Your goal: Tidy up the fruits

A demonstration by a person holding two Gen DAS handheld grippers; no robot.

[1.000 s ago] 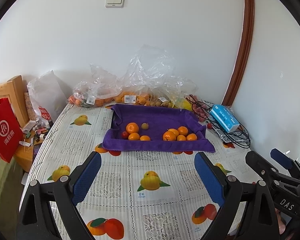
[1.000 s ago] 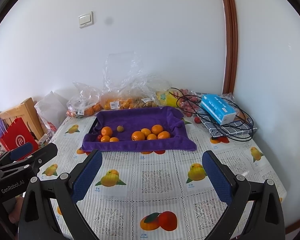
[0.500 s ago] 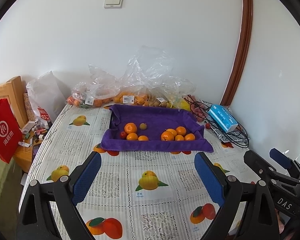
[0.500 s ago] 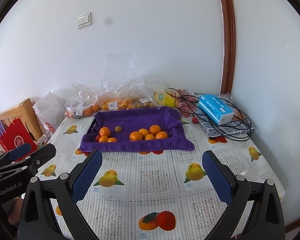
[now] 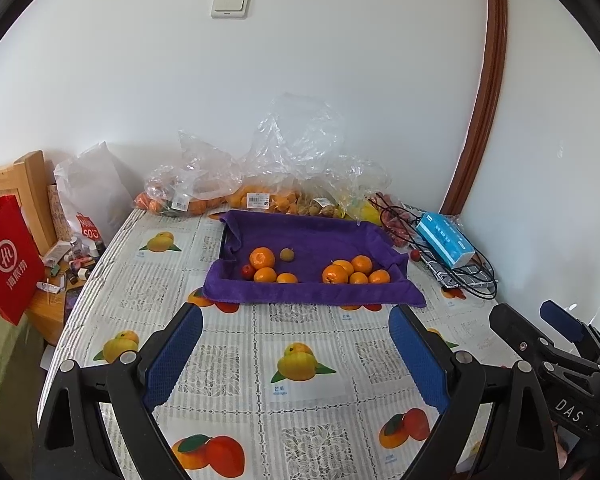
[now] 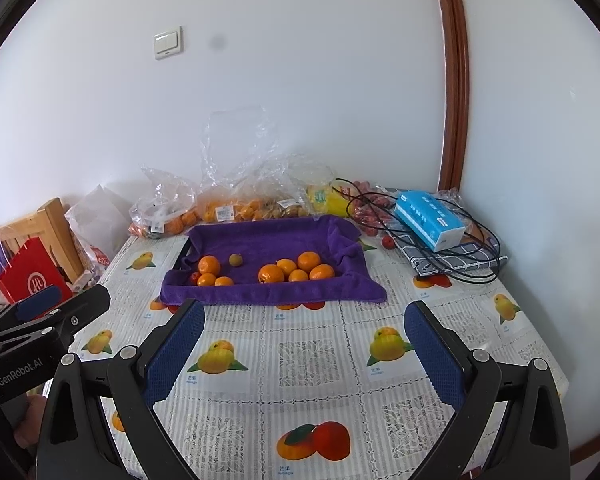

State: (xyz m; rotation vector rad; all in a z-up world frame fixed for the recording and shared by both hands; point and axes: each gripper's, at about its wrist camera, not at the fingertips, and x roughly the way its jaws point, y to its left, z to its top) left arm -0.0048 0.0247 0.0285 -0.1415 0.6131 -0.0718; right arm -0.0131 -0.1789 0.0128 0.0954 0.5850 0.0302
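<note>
Left hand-held gripper [image 5: 296,344]: released, empty.
Right hand-held gripper [image 6: 305,334]: released, empty.
Risk: oranges [image 6: 292,268] at 12 o'clock on loose purple towel [image 6: 268,240]; a nudge could roll them.

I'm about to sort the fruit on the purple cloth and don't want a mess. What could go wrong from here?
1. The oranges sit packed together, so an open right gripper closing on one could nudge its neighbours and set them rolling.
2. The purple cloth hangs loose over its tray edge; a finger might snag it and drag fruit along.
3. The small red fruit is tucked against larger oranges, so it is easy to miss or squash.
</note>
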